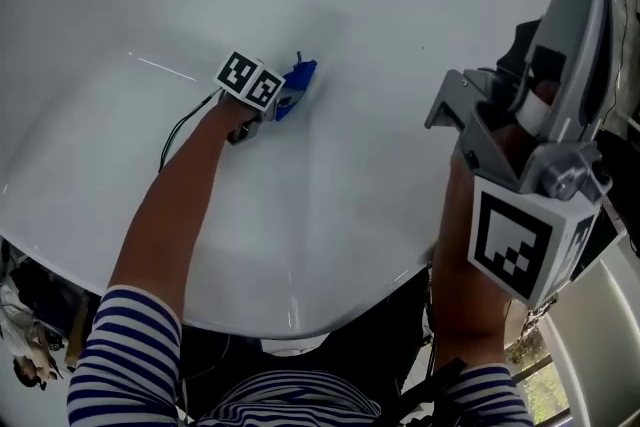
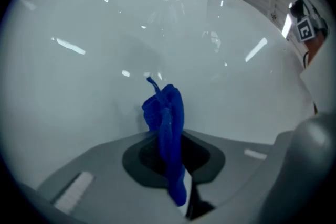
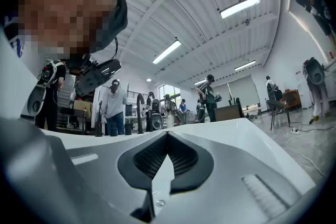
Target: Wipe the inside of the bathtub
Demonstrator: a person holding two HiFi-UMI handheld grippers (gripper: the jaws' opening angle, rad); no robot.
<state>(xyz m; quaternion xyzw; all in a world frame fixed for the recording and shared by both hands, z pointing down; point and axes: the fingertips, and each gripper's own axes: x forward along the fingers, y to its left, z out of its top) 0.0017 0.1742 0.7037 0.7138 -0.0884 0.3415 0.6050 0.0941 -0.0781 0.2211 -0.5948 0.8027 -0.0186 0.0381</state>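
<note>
Bathtub (image 1: pixel 400 25): a smooth, glossy white basin is being leaned over, and its inner surface is being shown across most of the head view.
Cloth: a small, bunched, deep-blue wiping cloth (image 2: pixel 167 128) is being pinched at its lower part, and its free end is being pushed out ahead against the white surface.
Left gripper (image 1: pixel 287 98): its jaws are being kept clamped on the cloth, low inside the basin at arm's reach.
Right gripper (image 3: pixel 160 165): its jaws are being held together on nothing. It is being kept high near the rim, aimed up at the hall ceiling and well apart from the cloth.
Deciding relation: the cloth's long axis is being carried in line with the left jaws, so the surface to be wiped lies straight ahead of those tips. Only the left side is being placed near enough to wipe.
Judged step: a wiping stroke is probably being made or set up.
</note>
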